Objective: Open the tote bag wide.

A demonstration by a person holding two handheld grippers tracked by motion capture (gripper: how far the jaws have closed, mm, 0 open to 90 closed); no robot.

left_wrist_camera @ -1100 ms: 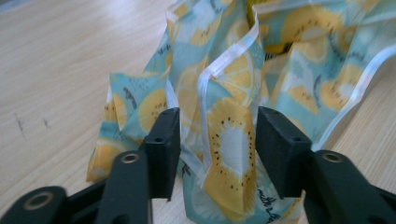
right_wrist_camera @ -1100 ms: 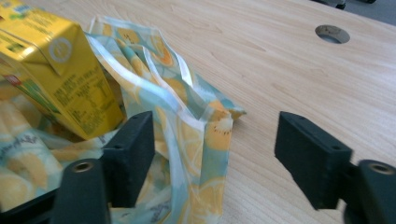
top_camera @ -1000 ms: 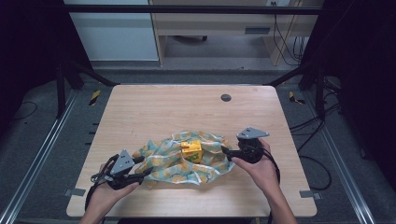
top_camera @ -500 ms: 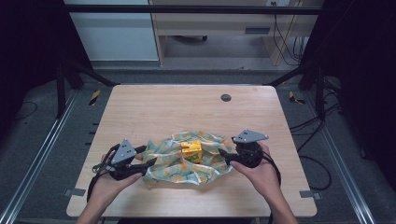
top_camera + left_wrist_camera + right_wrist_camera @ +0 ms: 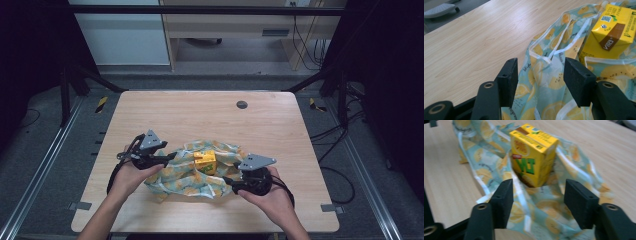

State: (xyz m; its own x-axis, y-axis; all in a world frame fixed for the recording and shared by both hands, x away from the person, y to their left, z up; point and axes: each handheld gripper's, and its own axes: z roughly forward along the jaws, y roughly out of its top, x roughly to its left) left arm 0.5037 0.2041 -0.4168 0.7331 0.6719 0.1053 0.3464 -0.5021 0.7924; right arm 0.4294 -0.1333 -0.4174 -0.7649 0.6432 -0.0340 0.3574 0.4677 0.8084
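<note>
Fruit-patterned cloth bag of thin pale blue-green fabric, printed with yellow lemon slices and edged in white, lies crumpled on the light wooden table toward the person's side; a yellow drink carton with a brown patch on top stands upright in the middle of the fabric, the cloth gathered around its base; in the right gripper view the carton rises from the folds of the bag; in the left gripper view the bag spreads ahead and the carton sits at the upper right. The left gripper, held in the left hand, is at the bag's left edge; its jaws stand partly open with fabric and a white trim loop between them, pads clear of the cloth. The right gripper, held in the right hand, is at the bag's near right edge; its jaws have just been closing, stand partly apart with cloth lying between them, gripping nothing. A small dark round disc lies on the far part of the table, well apart from the bag.
</note>
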